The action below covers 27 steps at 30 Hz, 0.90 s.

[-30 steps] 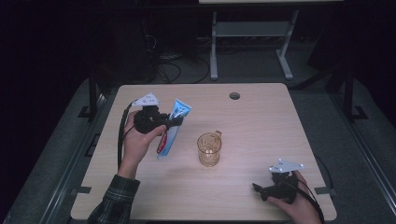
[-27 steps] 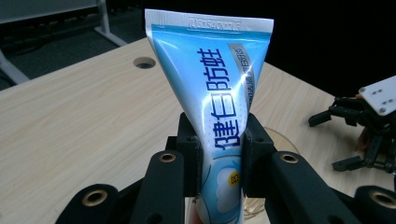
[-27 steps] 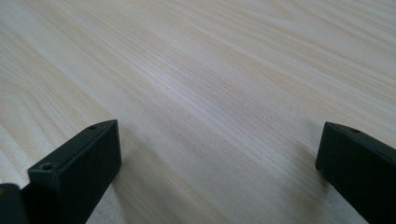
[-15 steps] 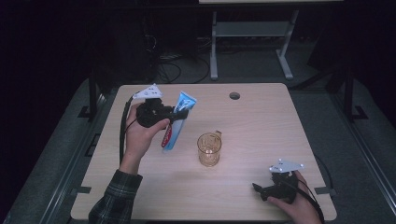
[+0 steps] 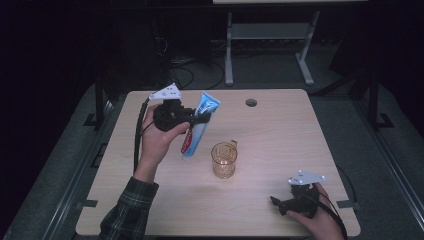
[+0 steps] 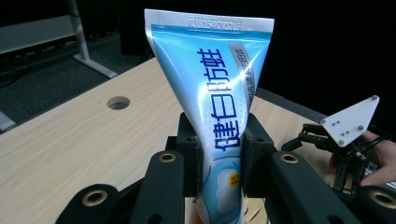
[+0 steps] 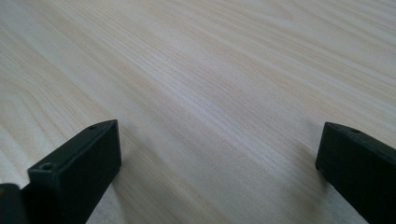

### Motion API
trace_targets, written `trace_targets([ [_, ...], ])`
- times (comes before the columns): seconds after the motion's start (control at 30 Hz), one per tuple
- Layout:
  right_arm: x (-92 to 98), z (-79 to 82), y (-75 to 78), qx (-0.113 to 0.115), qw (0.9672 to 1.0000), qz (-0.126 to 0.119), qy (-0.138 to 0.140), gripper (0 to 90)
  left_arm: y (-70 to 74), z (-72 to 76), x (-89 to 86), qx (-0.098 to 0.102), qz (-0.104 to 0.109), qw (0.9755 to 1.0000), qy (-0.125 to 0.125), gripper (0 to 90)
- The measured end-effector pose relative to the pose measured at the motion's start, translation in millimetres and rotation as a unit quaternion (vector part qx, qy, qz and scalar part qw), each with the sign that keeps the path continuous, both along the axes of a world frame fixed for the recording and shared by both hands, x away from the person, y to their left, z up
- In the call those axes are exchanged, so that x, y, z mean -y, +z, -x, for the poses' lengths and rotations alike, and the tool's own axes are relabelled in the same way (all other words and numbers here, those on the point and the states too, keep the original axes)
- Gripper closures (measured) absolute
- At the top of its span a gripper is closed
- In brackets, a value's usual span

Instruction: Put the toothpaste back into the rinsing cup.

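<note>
Toothpaste tube (image 6: 219,107): blue/white, crimped end up, clamped mid-body by left gripper (image 5: 192,119), lifted off table (image 5: 280,135) w/ cap end low nr the amber glass mug (image 5: 223,160). Risk, my guess: soft tube may slip or squeeze in the jaws, or clip the mug's rim & tip it. Right gripper (image 5: 280,204): jaws wide, empty, resting nr front-right corner, well apart; cable hole (image 5: 251,102) beyond, nothing else in the way.

Toothpaste tube (image 5: 199,126) in left gripper (image 5: 196,119) behind-left of cup (image 5: 223,159); right gripper (image 5: 278,204) near table (image 5: 280,135) front-right corner.

The right tool (image 7: 217,158) gapes wide above bare table (image 7: 210,70).
</note>
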State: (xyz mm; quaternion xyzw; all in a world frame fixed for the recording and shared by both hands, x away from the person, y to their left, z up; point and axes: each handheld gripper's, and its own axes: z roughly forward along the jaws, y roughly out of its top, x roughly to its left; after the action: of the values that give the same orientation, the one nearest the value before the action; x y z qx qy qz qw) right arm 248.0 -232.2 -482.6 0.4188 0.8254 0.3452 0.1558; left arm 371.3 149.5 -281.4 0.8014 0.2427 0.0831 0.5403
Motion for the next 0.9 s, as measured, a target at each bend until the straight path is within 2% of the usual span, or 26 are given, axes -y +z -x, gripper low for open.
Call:
trace_targets([
  [0.27,0.0,0.0,0.0,0.0,1.0,0.001,0.0,0.0,6.1,-2.8,13.9,0.0,0.006,0.9999,-0.014,73.0],
  [0.53,0.0,0.2,0.1,0.0,1.0,0.001,0.0,0.0,11.2,-3.6,29.2,0.008,0.011,0.9995,-0.028,73.0],
  [0.9,-0.1,0.5,0.1,-0.001,1.0,0.0,0.0,0.0,11.4,-6.1,52.6,0.011,0.013,0.9987,-0.049,73.0],
])
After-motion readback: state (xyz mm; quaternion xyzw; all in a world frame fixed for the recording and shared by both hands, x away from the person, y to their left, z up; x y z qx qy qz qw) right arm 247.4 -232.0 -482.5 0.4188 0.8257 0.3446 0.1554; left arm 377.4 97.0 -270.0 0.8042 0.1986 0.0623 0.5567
